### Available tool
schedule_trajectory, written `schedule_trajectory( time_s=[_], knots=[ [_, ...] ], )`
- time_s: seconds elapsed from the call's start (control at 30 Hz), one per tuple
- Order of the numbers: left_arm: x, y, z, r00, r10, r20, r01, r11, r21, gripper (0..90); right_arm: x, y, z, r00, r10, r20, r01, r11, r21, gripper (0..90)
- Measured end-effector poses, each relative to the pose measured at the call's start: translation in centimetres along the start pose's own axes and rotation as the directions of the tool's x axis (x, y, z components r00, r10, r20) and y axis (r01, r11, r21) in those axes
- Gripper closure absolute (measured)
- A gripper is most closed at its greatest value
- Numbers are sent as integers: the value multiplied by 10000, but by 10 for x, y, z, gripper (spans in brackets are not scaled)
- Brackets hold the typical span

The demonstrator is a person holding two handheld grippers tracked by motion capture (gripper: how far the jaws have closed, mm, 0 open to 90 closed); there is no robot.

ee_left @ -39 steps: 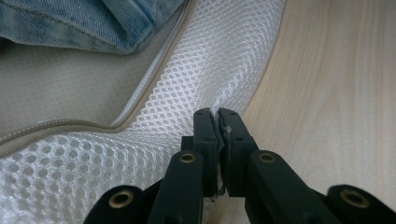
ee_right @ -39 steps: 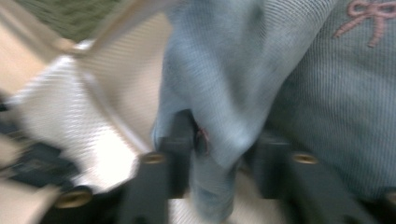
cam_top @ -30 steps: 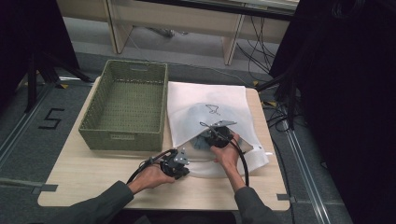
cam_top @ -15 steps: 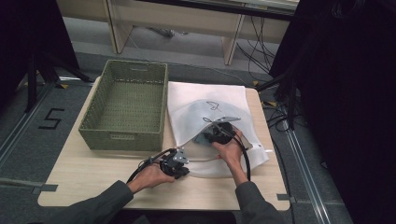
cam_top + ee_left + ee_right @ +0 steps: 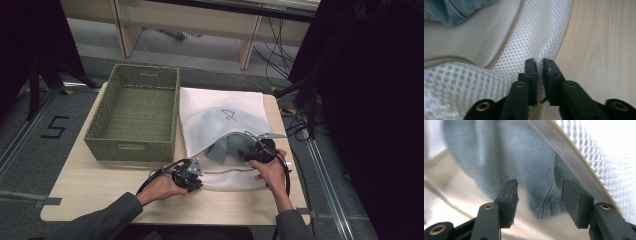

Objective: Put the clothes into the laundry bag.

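where the white mesh laundry bag is lying flat on the wooden table, just to the right of the green woven basket, its zippered mouth is gaping toward the person; the left gripper is sitting at the bag's near left corner, and in the left gripper view its jaws are pinching a fold of the bag's mesh edge with only a sliver showing between them; the beige zipper is curving past just beyond the tips, with bare table wood to the right; the right gripper is reaching into the open mouth of the bag, its jaws standing wide apart around a blue denim garment without closing on it; the denim is lying inside the bag, bunched near the opening, and a stitched seam is running between the two jaws; the upper zipper edge is slanting above the right jaw; whether the pads are brushing the cloth is hard to tell, since the close view is blurred; from the high view the denim is showing as a blue-grey mass through the mesh, and a dark scribbled mark is sitting on the bag's upper face; both forearms, in dark sleeves, are coming in from the near edge.
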State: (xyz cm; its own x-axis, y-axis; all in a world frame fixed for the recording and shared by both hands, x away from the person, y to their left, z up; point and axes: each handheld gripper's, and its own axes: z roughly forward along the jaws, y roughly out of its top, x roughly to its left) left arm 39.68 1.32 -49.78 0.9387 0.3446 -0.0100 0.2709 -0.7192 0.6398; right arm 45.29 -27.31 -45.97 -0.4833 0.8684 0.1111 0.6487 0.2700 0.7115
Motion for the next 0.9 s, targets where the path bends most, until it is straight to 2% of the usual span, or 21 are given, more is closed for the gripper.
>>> schedule_trajectory(
  time_s=[0.07, 0.1, 0.13, 0.17, 0.2, 0.23, 0.27, 0.3, 0.33, 0.37, 0.4, 0.43, 0.5, 0.57, 0.6, 0.63, 0.7, 0.73, 0.8, 0.83, 0.9],
  knots=[
    [-4, 6, 0, 9982, -584, 167, 597, 9943, -884, 723, -3, 2, 11, 9999, 91, -98, -90, 9999, 143, 541],
    [-6, 10, 1, 9971, -706, 274, 734, 9903, -1182, 662, -6, 2, 18, 9994, -352, -6, 352, 9993, 112, 601],
    [-10, 16, 3, 9974, -658, 307, 695, 9879, -1387, 632, -5, 3, 23, 9995, -311, -83, 312, 9993, 188, 658],
    [-12, 19, 7, 9983, -526, 245, 555, 9890, -1370, 598, -2, 3, 27, 9992, 31, -392, -15, 9992, 398, 787],
    [-13, 23, 11, 10000, 34, 77, -26, 9953, -971, 582, -2, 3, 28, 9989, -295, -369, 311, 9985, 442, 837],
    [-14, 24, 16, 9999, 41, 159, -25, 9950, -1002, 559, 0, 2, 36, 9961, -814, -351, 815, 9967, 22, 877],
    [-16, 25, 22, 9989, -189, 439, 240, 9926, -1189, 559, 2, 4, 32, 9935, -1053, -423, 1074, 9929, 508, 881],
    [-16, 26, 30, 9949, -679, 745, 771, 9886, -1292, 559, 6, 4, 34, 9941, -966, -492, 979, 9949, 244, 883],
    [-16, 26, 33, 9961, -676, 562, 745, 9886, -1306, 560, 11, 7, 30, 9940, -931, -570, 953, 9947, 382, 883],
    [-15, 26, 35, 9985, -399, 376, 438, 9929, -1102, 586, 13, 8, 29, 9871, -1505, -544, 1512, 9885, 95, 883],
    [-15, 25, 37, 9991, -305, 296, 337, 9932, -1111, 615, 21, 10, 22, 9909, -1139, -715, 1179, 9915, 551, 882],
    [-14, 25, 37, 9992, -295, 261, 323, 9930, -1138, 657, 24, 10, 23, 9849, -1602, -652, 1609, 9870, 52, 874],
    [-11, 24, 35, 9990, -318, 298, 346, 9945, -990, 751, 33, 11, 17, 9862, -1511, -672, 1547, 9866, 525, 827],
    [-11, 22, 36, 9987, -423, 273, 453, 9918, -1197, 810, 34, 11, 21, 9844, -1646, -626, 1678, 9845, 507, 756],
    [-11, 21, 36, 9986, -468, 259, 498, 9904, -1288, 827, 35, 8, 25, 9898, -1315, -547, 1333, 9906, 316, 710],
    [-11, 20, 36, 9981, -540, 282, 573, 9893, -1340, 847, 33, 9, 28, 9891, -1401, -461, 1431, 9872, 700, 698],
    [-13, 19, 36, 9957, -802, 457, 858, 9866, -1391, 861, 35, 10, 32, 9939, -1059, -323, 1090, 9868, 1197, 801],
    [-12, 19, 36, 9962, -714, 497, 777, 9875, -1374, 864, 33, 9, 38, 9905, -1363, -152, 1371, 9866, 883, 858],
    [-14, 17, 35, 9950, -824, 566, 894, 9866, -1362, 868, 30, 11, 44, 9917, -1282, 96, 1264, 9862, 1066, 887],
    [-15, 17, 34, 9930, -1009, 611, 1084, 9849, -1351, 869, 23, 13, 48, 9835, -1773, 351, 1730, 9798, 1005, 888],
    [-16, 16, 33, 9932, -1023, 549, 1088, 9851, -1335, 870, 16, 18, 56, 9823, -1612, 960, 1546, 9853, 720, 889]
  ],
)
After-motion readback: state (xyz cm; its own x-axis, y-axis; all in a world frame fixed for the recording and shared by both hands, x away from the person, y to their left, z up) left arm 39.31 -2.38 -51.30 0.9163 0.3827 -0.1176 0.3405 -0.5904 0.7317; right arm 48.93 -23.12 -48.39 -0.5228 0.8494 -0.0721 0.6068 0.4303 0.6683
